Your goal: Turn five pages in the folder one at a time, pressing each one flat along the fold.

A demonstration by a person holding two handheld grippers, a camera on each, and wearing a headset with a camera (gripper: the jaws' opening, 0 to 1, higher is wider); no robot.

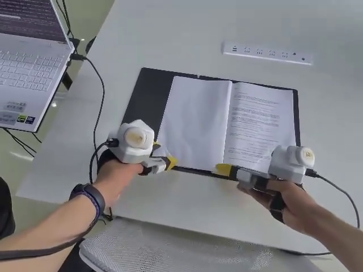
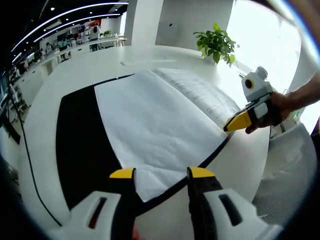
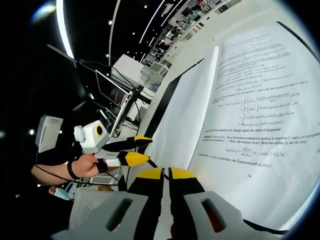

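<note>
Now, your right gripper (image 3: 166, 172), jaws pressed together empty at the edge of the printed page (image 3: 250, 100), may catch several sheets; your left gripper (image 2: 162, 173) hovers spread by the blank page (image 2: 155, 125)

The printed page (image 3: 255, 115) is numbered 14 (bottom centre)

I see a black folder (image 1: 143, 96) on a white table (image 1: 170, 34) — its blank page (image 1: 195, 122) plain white, its printed page (image 1: 261, 122) lined with fine black text. Left gripper (image 1: 165, 164) and right gripper (image 1: 223, 169): white bodies, yellow tips.
</note>
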